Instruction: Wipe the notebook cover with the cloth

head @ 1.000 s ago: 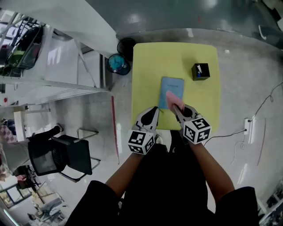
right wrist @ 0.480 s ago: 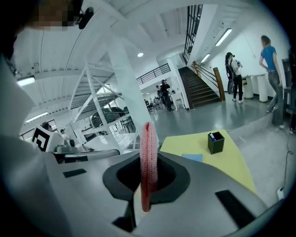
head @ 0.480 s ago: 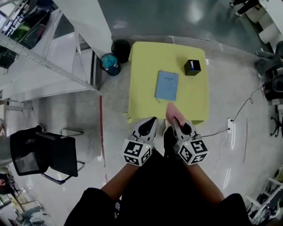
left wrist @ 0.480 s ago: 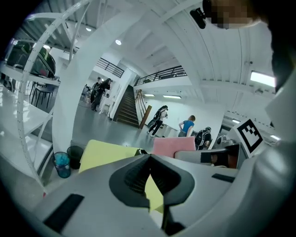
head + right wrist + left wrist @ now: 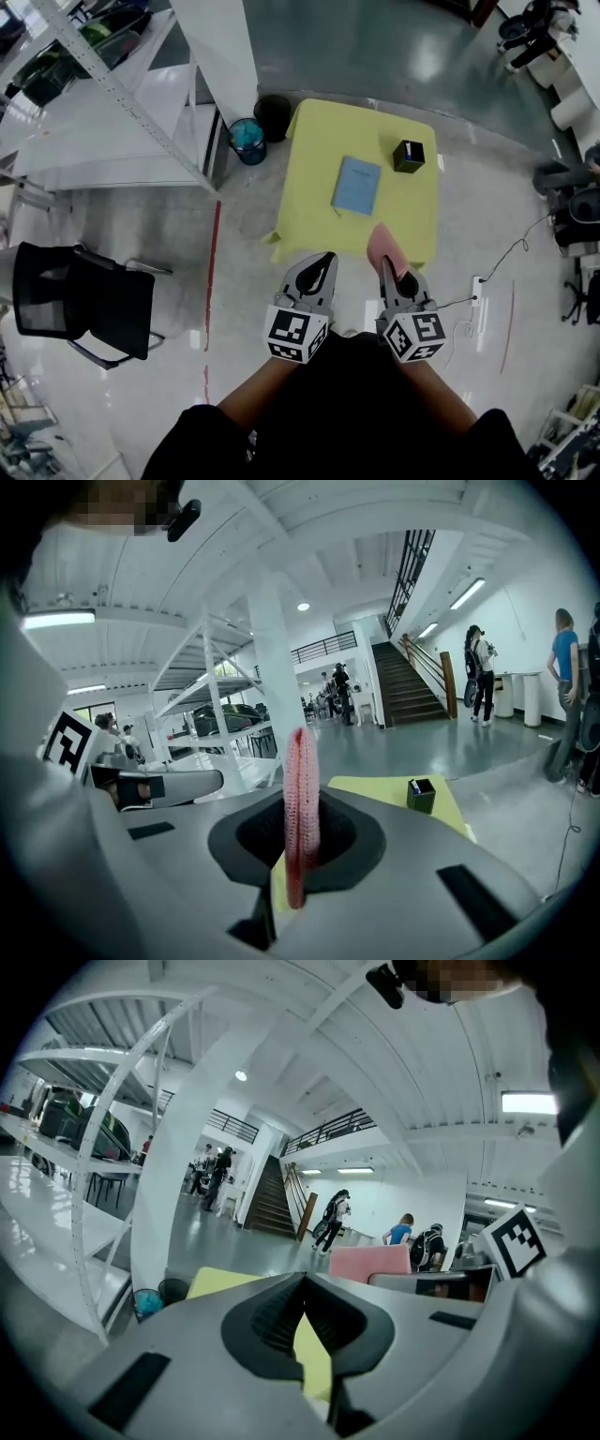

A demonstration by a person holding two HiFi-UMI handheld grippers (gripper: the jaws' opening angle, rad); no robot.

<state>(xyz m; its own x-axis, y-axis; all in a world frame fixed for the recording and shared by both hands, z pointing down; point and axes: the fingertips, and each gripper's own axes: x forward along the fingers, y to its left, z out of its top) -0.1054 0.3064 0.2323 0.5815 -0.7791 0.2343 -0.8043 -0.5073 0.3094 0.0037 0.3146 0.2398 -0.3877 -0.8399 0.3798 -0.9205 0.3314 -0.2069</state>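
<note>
Only the head view shows the blue notebook (image 5: 357, 185). The right tongs (image 5: 298, 808) pinch the pink cloth (image 5: 302, 761); the left tongs (image 5: 303, 1283) are pressed together.

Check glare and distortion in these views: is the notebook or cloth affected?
Head view: lamp glare on the shiny floor, notebook evenly lit, sharp. Left gripper view: heavy fisheye bend, dark corners. Right gripper view: same bend, cloth sharp up close.

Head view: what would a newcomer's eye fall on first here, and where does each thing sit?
The bright yellow table stands out against the grey floor, a blue notebook lying near its middle and a small black box at its far right corner. Closer in, the right gripper is shut on a pink cloth.
</note>
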